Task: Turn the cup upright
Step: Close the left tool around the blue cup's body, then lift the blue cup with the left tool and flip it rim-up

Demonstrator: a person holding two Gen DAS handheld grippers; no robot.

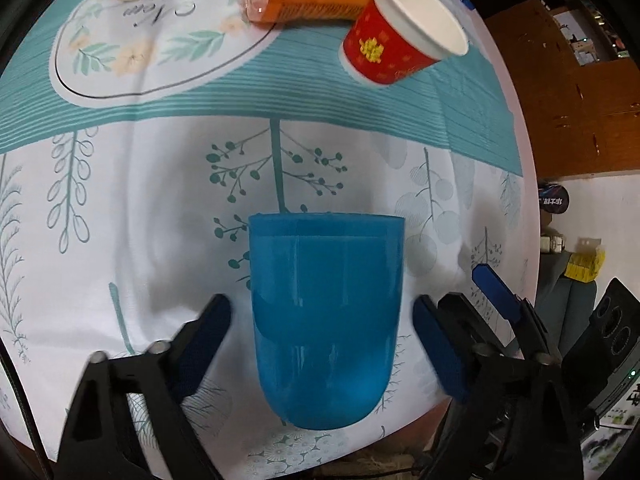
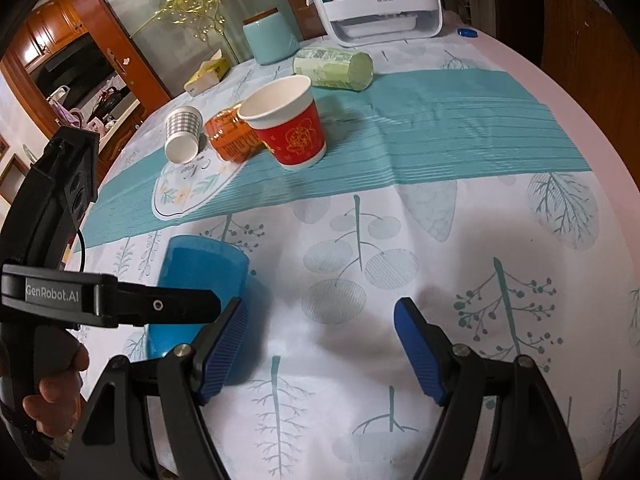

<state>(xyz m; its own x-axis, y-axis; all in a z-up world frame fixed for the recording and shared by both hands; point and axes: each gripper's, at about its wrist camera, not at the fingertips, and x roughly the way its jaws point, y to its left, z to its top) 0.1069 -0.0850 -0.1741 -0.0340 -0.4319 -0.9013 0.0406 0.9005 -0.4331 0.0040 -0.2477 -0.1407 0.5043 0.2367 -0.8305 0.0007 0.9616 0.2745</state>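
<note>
A translucent blue cup (image 1: 325, 320) lies on its side on the tablecloth, rounded base toward the left wrist camera, mouth pointing away. My left gripper (image 1: 322, 332) is open, its fingers on either side of the cup with small gaps. In the right wrist view the blue cup (image 2: 200, 272) lies at the left, partly hidden by the left gripper's arm. My right gripper (image 2: 320, 344) is open and empty over bare cloth to the right of the cup.
A red paper cup (image 2: 292, 128) stands upright further back, beside an orange bottle (image 2: 230, 136) on its side and a checked paper cup (image 2: 182, 134) on its side. A green packet (image 2: 334, 68), a teal jar (image 2: 272, 38) and a white box (image 2: 380, 0) stand at the far edge.
</note>
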